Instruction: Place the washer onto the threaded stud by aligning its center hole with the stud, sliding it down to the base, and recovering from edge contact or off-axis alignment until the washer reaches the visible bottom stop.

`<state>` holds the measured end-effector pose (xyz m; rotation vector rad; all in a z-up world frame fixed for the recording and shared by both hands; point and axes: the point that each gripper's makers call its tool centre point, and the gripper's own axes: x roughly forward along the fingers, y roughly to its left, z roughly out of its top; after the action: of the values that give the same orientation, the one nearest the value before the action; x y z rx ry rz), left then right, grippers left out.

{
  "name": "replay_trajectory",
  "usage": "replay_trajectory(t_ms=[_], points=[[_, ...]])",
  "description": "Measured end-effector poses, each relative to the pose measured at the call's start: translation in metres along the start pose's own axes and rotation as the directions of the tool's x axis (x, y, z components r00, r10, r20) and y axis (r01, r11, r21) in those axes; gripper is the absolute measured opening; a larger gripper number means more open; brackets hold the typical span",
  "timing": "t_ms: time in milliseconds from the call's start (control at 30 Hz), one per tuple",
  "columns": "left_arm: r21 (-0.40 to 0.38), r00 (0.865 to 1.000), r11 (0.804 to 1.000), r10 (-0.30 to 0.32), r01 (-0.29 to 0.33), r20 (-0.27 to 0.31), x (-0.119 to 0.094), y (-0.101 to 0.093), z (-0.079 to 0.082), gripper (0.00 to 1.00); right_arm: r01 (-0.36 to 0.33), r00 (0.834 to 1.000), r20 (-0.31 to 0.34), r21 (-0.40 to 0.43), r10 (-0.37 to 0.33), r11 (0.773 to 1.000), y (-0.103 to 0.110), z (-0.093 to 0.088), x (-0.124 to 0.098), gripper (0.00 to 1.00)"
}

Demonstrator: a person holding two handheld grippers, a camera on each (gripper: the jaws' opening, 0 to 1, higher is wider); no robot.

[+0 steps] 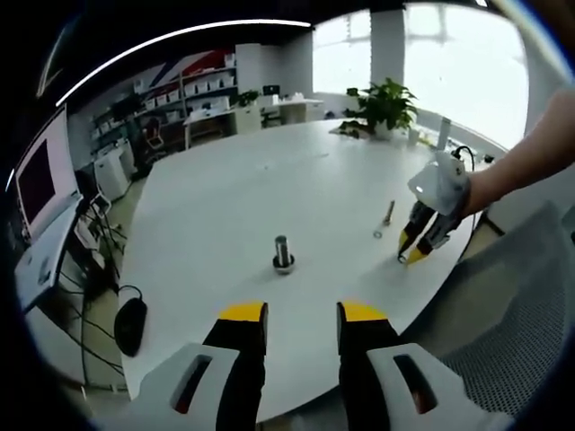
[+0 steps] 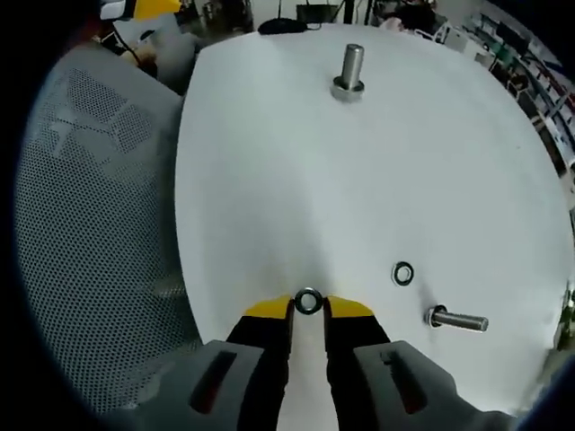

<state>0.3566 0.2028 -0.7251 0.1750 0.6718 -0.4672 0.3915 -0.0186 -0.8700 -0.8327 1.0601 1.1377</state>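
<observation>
The threaded stud [image 1: 283,252] stands upright on the white table [image 1: 269,189], on a dark round base. My left gripper [image 1: 302,314] hovers open just short of it, with nothing between its jaws. My right gripper [image 1: 411,254] comes in from the right, tips down at the table near its edge. In the right gripper view, my right gripper [image 2: 308,309] is shut on a small dark washer [image 2: 308,301] right at its tips, low over the table [image 2: 269,180]. The stud [image 2: 349,67] stands far ahead of it.
A second washer [image 2: 402,273] and a loose bolt [image 2: 458,319] lie on the table just right of the right gripper; the bolt [image 1: 388,214] also appears in the left gripper view. A grey mesh chair [image 2: 90,224] sits by the table edge. A potted plant [image 1: 386,106] stands at the far side.
</observation>
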Motion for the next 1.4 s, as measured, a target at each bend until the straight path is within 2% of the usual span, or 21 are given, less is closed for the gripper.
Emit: replay_trajectory(t_ms=[233, 400, 600, 867, 1167, 1400], points=[[0.003, 1.0, 1.0, -0.003, 0.003, -0.003, 0.0001, -0.0007, -0.0005, 0.29, 0.005, 0.99, -0.139, -0.048, -0.012, 0.999, 0.0017, 0.0017, 0.0013, 0.15], [0.004, 1.0, 1.0, -0.006, 0.006, -0.008, 0.0004, -0.0014, -0.0014, 0.29, -0.002, 0.984, -0.179, -0.042, -0.006, 0.999, 0.0004, 0.0023, 0.0013, 0.15], [0.003, 1.0, 1.0, 0.0, 0.0, 0.001, -0.0005, -0.0001, 0.0003, 0.29, 0.006, 0.984, -0.176, -0.054, -0.015, 0.999, 0.0011, 0.0004, 0.0017, 0.15], [-0.003, 1.0, 1.0, 0.007, -0.007, 0.028, -0.0029, 0.0012, 0.0051, 0.29, 0.008, 0.985, -0.174, -0.011, -0.01, 1.0, 0.0005, 0.0, 0.0003, 0.15], [-0.007, 0.999, 1.0, 0.017, -0.017, 0.04, -0.0043, 0.003, 0.0068, 0.29, 0.034, 0.991, -0.129, 0.004, -0.033, 0.999, 0.0018, -0.0012, 0.0006, 0.15], [-0.008, 0.999, 1.0, 0.011, -0.011, 0.038, -0.0039, 0.0019, 0.0065, 0.29, 0.059, 0.996, -0.071, 0.009, -0.058, 0.998, 0.0026, -0.0022, -0.0008, 0.14]])
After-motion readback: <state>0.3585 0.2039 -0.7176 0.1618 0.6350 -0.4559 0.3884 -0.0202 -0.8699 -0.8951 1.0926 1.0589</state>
